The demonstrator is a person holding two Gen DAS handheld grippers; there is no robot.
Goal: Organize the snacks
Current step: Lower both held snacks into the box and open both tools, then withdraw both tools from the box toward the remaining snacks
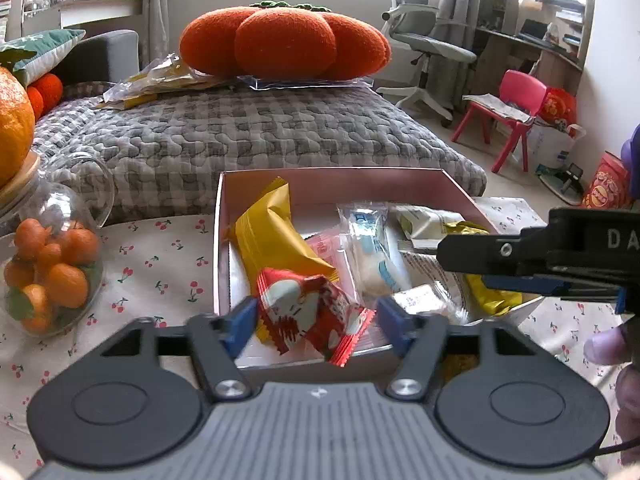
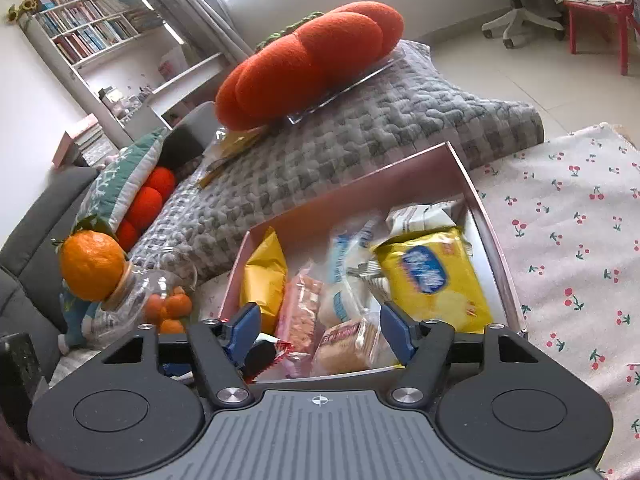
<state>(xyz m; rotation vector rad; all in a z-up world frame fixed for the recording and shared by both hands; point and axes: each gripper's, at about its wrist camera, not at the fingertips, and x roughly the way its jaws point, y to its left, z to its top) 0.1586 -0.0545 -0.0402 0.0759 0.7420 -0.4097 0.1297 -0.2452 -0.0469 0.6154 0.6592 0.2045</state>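
A: Nearest in the left wrist view, what is the left gripper (image 1: 316, 322) doing?

B: Its jaws stand wide apart over the near edge of the pink box (image 1: 218, 240). The red and white snack packet (image 1: 316, 316) lies between the blue pads, though neither pad presses on it, so it has hold of nothing.

A: And the right gripper (image 2: 318, 330)?

B: Its jaws are also spread wide, above the same near edge, with nothing between them gripped. In the left wrist view it comes in from the right, over the box's right side (a fingertip of the person shows just below it).

A: What fills the box?

B: Wrapped snacks, all loose. A gold packet (image 1: 272, 236) leans at the left, a pink wrapper (image 1: 326, 248) sits beside it, then a clear packet with blue print (image 1: 372, 252) in the middle. At the right lies a large yellow bag with a blue oval (image 2: 432, 276), and a pale packet (image 2: 424, 212) rests behind it against the far wall.

A: What does the box stand on?

B: A desk under a cherry-print cloth (image 1: 160, 264). To the left a glass jar of small oranges (image 1: 52, 268) lies on its side.

A: Farther back?

B: A grey quilted cover (image 1: 248, 136), with an orange pumpkin cushion (image 1: 284, 46) at its far end.
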